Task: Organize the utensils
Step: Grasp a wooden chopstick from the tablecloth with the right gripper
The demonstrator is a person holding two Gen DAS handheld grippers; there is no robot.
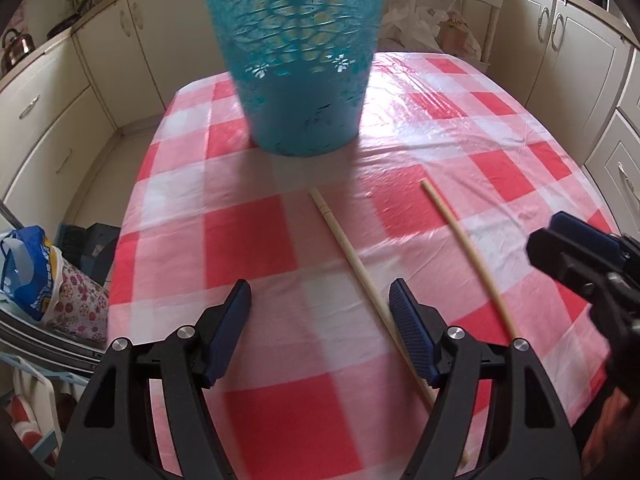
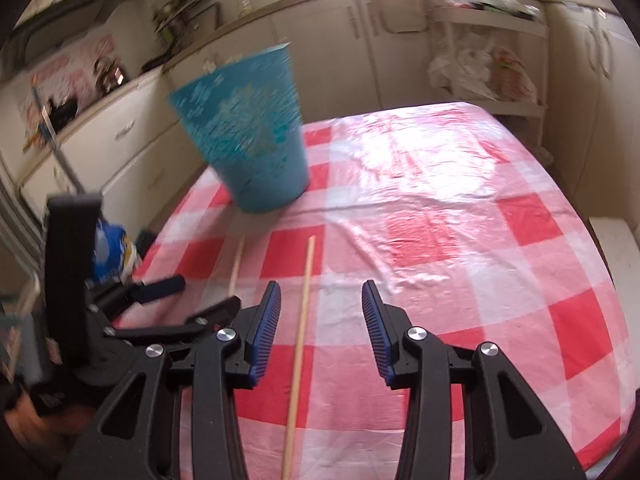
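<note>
While both grippers hover with jaws apart and empty, two chopsticks (image 1: 352,260) lie mid-frame on the checked table (image 1: 460,128), apparently untouched; a blue basket (image 1: 298,80) stands at upper centre.

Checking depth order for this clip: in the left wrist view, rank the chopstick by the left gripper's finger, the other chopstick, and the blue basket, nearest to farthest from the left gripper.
1. Near chopstick, beside its right finger.
2. Other chopstick, further right.
3. Blue basket, far ahead.
</note>
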